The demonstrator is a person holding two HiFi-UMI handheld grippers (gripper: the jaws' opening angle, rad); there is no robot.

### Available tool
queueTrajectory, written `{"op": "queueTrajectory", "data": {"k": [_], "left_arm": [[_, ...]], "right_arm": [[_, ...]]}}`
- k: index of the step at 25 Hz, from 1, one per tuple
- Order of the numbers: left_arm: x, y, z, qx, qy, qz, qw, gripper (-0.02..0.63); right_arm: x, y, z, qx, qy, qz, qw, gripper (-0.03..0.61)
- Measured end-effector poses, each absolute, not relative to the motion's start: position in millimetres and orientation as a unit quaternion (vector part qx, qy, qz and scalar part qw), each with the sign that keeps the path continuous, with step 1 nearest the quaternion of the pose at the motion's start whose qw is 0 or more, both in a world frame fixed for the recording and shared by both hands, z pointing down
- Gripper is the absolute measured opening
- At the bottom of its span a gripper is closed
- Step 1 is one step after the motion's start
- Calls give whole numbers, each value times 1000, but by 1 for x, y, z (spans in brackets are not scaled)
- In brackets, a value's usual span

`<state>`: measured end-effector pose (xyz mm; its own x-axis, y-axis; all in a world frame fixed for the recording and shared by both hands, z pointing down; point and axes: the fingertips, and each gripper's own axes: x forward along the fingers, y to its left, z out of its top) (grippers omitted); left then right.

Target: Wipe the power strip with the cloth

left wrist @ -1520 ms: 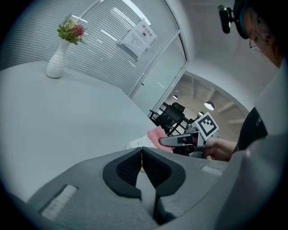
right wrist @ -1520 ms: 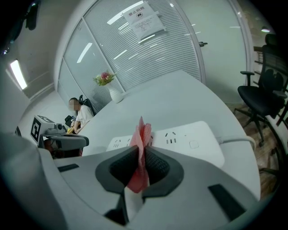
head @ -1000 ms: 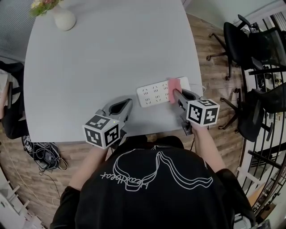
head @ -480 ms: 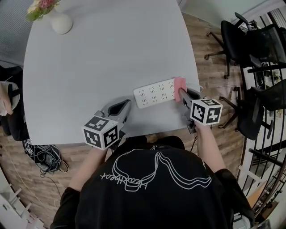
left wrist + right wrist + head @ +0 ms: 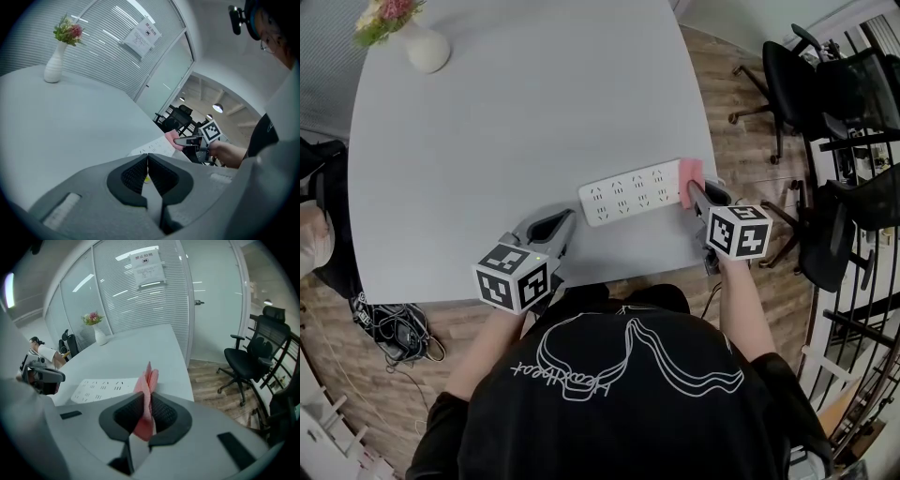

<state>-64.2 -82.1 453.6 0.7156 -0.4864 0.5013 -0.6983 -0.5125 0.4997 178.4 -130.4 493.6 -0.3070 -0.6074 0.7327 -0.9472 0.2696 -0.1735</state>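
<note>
The right hand-held gripper [image 5: 692, 194] is clenched on a soft pink cloth [image 5: 690, 174]. The cloth is folded thin and pinched upright between the ribbed black pads [image 5: 130, 416], and a pointed corner stands past the tips. Just ahead and left of those tips lies the power strip [image 5: 628, 194], a flat white rectangular bar with rows of slotted sockets. The cloth sits at its right end. The left hand-held gripper [image 5: 565, 220] has its jaws pressed together on nothing, over the smooth pale grey worktop [image 5: 525, 112], with the strip just ahead to its right. Far ahead to its left stands a rounded white vase [image 5: 427, 49] of flowers.
</note>
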Motion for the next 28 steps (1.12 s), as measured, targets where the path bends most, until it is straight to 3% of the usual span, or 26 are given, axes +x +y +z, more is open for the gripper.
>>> {"op": "queueTrajectory", "data": {"k": [9, 20, 28], "left_arm": [[-65, -83, 455, 857, -343, 150, 355, 14], [-70, -84, 449, 858, -345, 148, 350, 14], [-77, -81, 449, 856, -352, 144, 351, 14]], "right_arm": [[175, -134, 480, 515, -756, 269, 302, 43], [127, -134, 435, 479, -802, 280, 220, 41], [67, -123, 435, 426, -832, 284, 212, 41]]}}
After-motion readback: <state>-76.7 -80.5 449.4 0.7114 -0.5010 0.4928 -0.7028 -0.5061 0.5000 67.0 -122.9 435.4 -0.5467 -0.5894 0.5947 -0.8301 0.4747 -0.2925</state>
